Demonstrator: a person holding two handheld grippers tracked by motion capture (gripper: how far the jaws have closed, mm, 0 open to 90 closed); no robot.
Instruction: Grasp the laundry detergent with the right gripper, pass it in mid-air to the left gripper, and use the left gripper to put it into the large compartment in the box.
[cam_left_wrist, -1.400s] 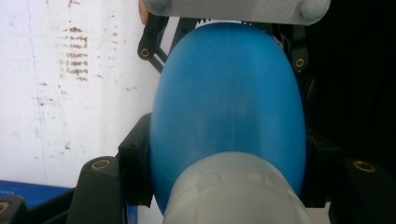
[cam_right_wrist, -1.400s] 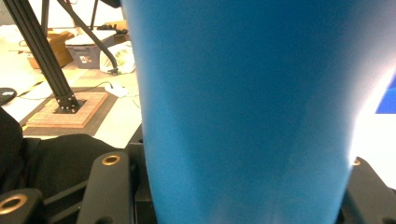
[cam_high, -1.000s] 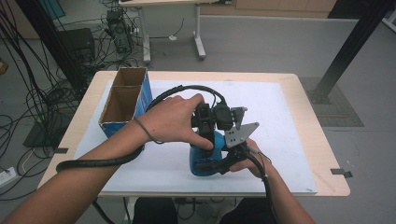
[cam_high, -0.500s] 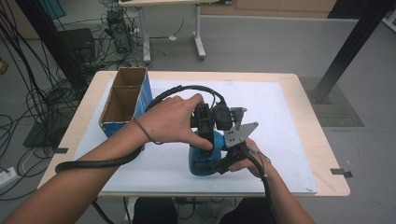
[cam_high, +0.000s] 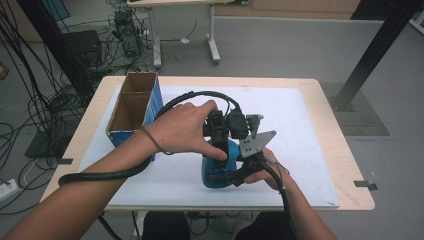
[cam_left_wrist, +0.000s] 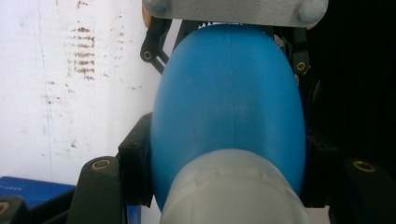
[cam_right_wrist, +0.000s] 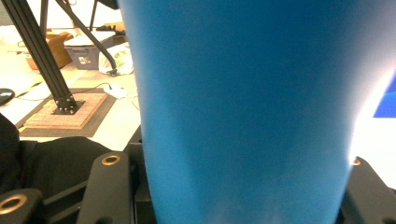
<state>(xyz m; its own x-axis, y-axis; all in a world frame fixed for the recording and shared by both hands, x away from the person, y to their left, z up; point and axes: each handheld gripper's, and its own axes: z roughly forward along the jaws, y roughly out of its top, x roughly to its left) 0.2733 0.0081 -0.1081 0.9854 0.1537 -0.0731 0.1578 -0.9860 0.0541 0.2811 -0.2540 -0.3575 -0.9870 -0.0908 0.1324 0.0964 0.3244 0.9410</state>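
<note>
Both grippers are clamped on the same thing — a smooth blue plastic bottle with a pale grey cap, held just above the white mat near the table's front edge. The left gripper comes down from above, its black jaws pinching the bottle's rounded body on either side. The right gripper grips it from the person's side, jaws pressed against the blue wall. An open brown-and-blue cardboard box stands to the left — well apart from the bottle.
</note>
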